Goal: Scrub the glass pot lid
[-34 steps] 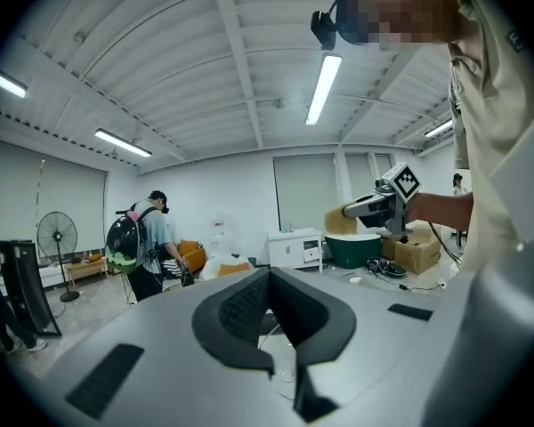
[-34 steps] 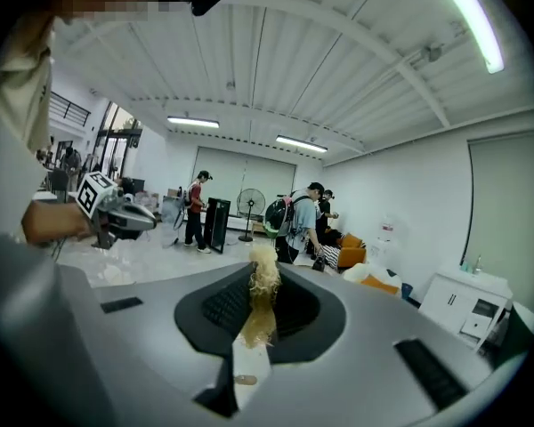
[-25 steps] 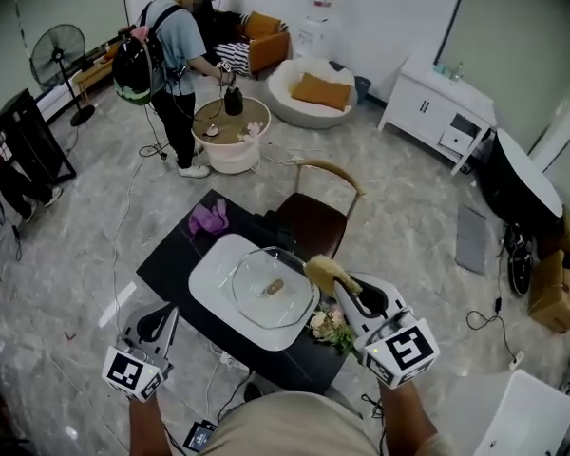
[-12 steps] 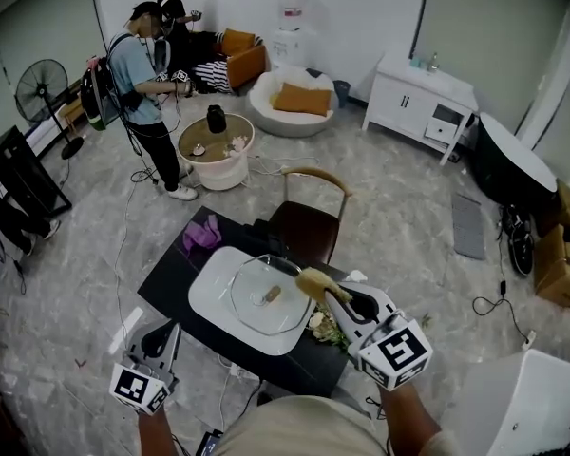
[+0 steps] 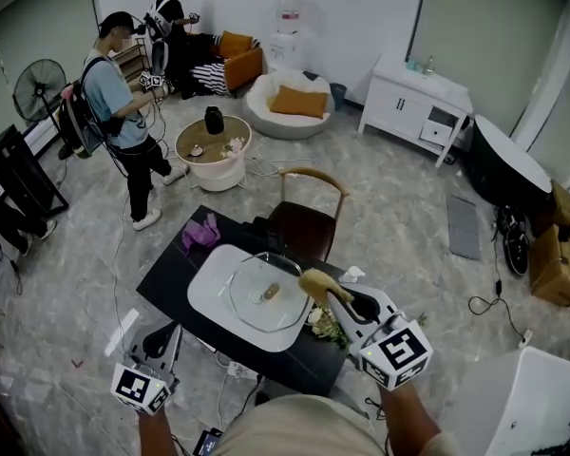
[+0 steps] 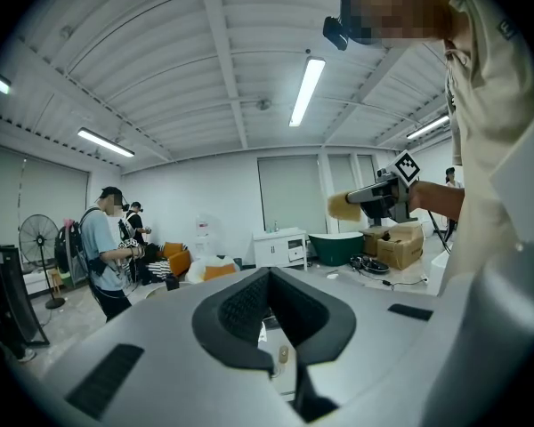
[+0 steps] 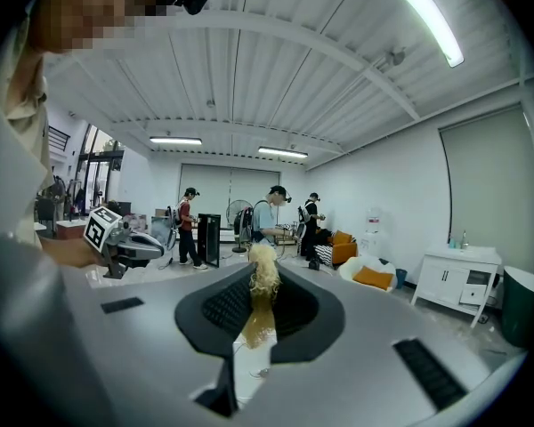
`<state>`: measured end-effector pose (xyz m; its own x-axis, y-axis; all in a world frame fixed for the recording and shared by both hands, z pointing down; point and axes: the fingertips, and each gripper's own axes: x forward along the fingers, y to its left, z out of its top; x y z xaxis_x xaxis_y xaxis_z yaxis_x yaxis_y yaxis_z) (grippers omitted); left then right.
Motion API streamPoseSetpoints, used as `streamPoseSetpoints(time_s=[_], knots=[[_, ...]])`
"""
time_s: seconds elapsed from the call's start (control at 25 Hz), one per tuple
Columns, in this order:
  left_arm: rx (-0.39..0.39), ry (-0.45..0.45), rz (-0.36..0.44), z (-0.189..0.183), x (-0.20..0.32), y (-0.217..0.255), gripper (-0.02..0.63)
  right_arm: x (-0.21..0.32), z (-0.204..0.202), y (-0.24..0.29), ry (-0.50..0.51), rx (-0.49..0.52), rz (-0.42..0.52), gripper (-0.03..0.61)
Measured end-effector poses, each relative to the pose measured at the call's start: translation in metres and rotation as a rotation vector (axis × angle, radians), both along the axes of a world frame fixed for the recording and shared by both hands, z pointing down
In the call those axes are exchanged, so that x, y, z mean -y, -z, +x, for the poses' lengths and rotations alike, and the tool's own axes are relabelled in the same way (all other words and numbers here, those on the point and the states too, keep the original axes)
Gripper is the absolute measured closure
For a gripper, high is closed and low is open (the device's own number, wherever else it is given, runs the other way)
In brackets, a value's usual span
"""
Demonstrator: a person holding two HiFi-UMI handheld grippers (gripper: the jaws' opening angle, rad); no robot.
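Note:
The glass pot lid (image 5: pixel 250 280), with a small knob at its middle, lies on a white tray (image 5: pixel 207 299) on the black table (image 5: pixel 168 264). My right gripper (image 5: pixel 334 294) is shut on a yellowish scrubber (image 5: pixel 315 281) that hovers at the lid's right edge. In the right gripper view the scrubber (image 7: pixel 259 302) sticks up between the pads of the right gripper (image 7: pixel 260 292). My left gripper (image 5: pixel 169 329) is off the table's near left corner, away from the lid. In its own view the left gripper (image 6: pixel 269 278) has its pads together with nothing between them.
A purple cloth (image 5: pixel 206 224) lies on the table's far corner. A wooden chair (image 5: pixel 310 215) stands behind the table. A small flower bunch (image 5: pixel 327 327) is under my right gripper. A person with a backpack (image 5: pixel 116 103) stands near a round side table (image 5: pixel 214 146). Cables trail over the floor.
The person with the backpack has walked left, away from the round side table. Both grippers stay almost where they were, the scrubber still at the lid's right edge.

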<state>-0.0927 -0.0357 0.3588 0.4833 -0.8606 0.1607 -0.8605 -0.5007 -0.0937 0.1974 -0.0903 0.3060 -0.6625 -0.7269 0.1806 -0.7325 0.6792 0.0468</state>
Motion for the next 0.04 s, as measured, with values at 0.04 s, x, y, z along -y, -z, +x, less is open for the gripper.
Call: streamPoseSetpoints(time_s=[0.04], knots=[[0.0,0.0,-0.001,-0.0017,-0.002,-0.0005,0.598,-0.0021,-0.0014,-0.0004,-0.001,-0.001,-0.001,0.535]])
